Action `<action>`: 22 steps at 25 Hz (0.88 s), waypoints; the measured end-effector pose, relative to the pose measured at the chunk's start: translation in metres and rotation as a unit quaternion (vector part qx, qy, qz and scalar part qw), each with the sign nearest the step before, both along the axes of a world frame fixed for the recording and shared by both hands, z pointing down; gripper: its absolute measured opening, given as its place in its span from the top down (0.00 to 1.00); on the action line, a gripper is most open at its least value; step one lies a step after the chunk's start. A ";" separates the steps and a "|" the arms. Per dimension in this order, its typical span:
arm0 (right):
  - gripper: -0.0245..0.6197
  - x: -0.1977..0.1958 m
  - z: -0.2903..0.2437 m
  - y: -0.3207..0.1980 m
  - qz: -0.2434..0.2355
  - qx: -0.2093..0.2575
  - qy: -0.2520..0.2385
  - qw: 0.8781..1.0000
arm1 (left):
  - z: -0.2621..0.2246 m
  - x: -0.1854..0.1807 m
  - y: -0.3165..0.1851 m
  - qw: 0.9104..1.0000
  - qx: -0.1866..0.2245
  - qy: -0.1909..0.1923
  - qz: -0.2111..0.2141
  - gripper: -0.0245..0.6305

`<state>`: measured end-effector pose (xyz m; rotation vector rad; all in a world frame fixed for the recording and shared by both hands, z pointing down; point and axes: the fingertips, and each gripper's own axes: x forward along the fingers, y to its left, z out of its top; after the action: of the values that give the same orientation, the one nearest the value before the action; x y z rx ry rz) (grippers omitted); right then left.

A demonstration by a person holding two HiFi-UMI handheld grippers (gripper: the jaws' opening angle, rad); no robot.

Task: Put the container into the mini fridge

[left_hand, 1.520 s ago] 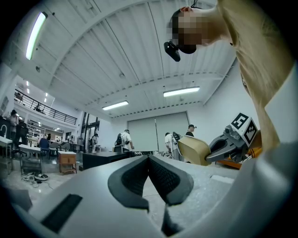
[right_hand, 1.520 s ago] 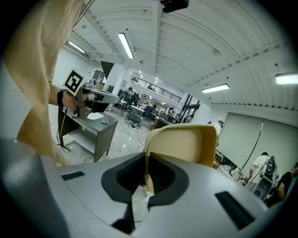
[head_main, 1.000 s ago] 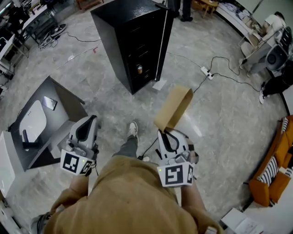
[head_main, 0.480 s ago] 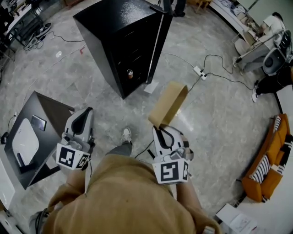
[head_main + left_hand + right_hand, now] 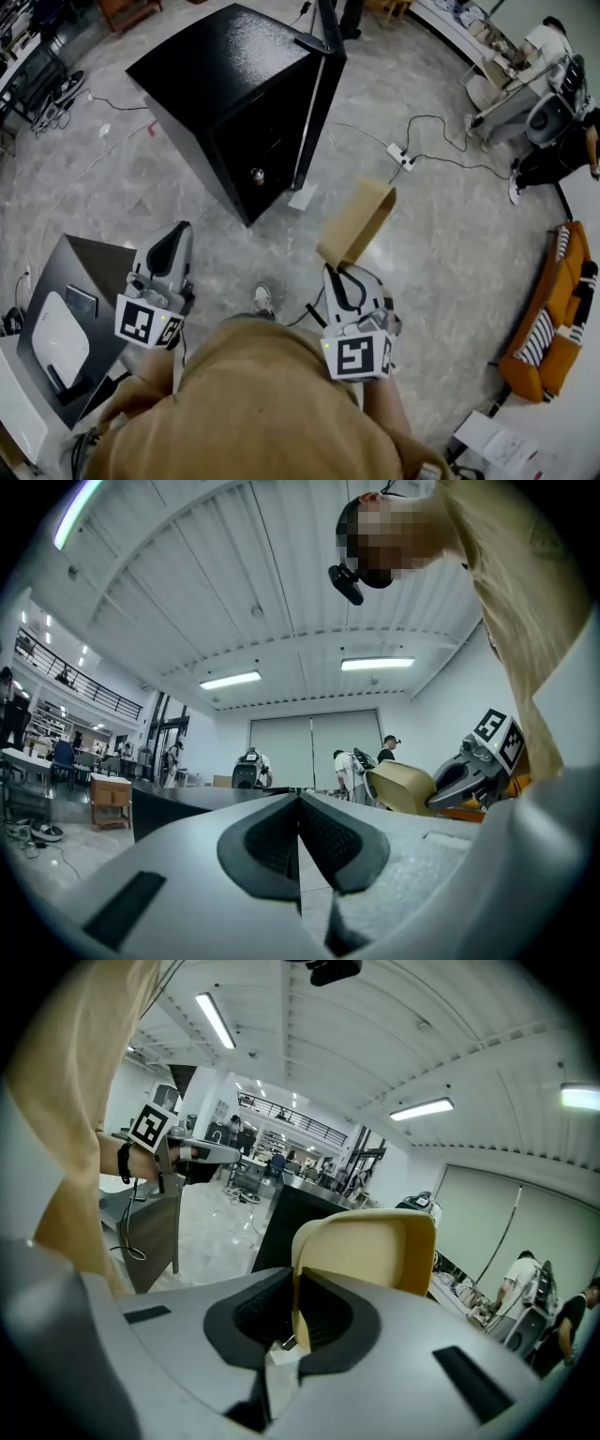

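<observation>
A tan, tray-like container [image 5: 356, 223] sticks forward out of my right gripper [image 5: 336, 269], whose jaws are shut on its thin wall. In the right gripper view the container [image 5: 375, 1251] rises between the pads. The black mini fridge [image 5: 234, 89] stands ahead on the floor with its door [image 5: 317, 94] swung open edge-on; a small can [image 5: 257, 175] shows inside. The fridge [image 5: 300, 1218] also appears beyond the container in the right gripper view. My left gripper [image 5: 175, 242] hangs at the left, shut and holding nothing, its pads [image 5: 281, 841] closed together.
A dark table [image 5: 66, 309] with a white device [image 5: 58, 337] stands at the left. A power strip [image 5: 400, 156] and cables lie on the grey floor right of the fridge. An orange sofa [image 5: 548, 328] is at the far right. The person's shoe [image 5: 264, 298] is below the fridge.
The fridge has drawn closer and larger in the head view as the person walks toward it. Both grippers keep their pose, the right still holding the container.
</observation>
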<state>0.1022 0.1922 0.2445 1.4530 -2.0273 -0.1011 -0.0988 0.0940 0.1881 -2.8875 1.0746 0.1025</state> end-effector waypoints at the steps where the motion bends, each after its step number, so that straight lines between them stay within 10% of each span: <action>1: 0.94 0.001 -0.001 -0.005 0.004 -0.001 0.002 1.000 | -0.001 0.001 -0.007 1.000 0.001 0.001 0.004 0.96; 22: 0.94 -0.005 -0.028 -0.084 -0.020 0.020 0.012 1.000 | -0.014 -0.013 -0.074 1.000 0.015 0.003 -0.014 0.96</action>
<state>0.0973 0.1082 0.2168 1.4288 -2.0459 -0.1762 -0.1122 0.0198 0.1739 -2.8469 1.1046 0.1249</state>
